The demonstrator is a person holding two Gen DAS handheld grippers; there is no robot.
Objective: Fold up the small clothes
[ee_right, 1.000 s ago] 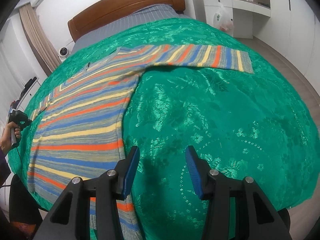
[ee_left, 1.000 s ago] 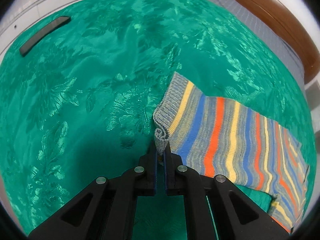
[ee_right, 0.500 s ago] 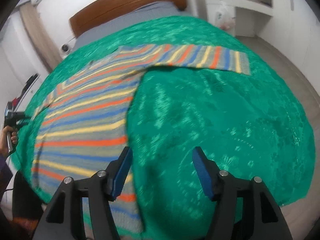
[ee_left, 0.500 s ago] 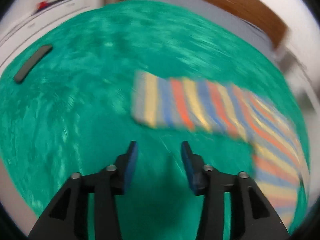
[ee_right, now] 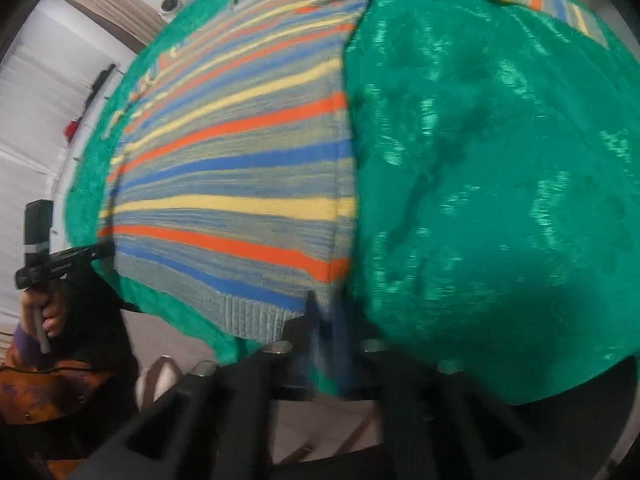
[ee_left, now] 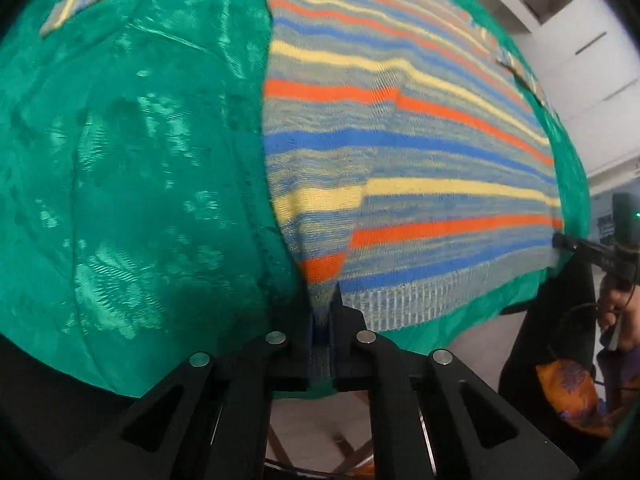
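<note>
Covering the bed, green damask bedspread (ee_left: 132, 168), white walls behind, striped knit sweater (ee_left: 400, 152) spread flat, left gripper (ee_left: 322, 320) and right gripper (ee_right: 328, 320) each pinching a hem corner.

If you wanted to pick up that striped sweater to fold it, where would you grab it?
By the bottom corners of the striped sweater, coming in from the bed's near edge. The ribbed hem lies along that edge, and the left gripper and right gripper already pinch a corner each.

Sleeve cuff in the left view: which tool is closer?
Left. The left tool grips the sweater hem corner on the cuff side; the right tool grips the opposite corner.
</note>
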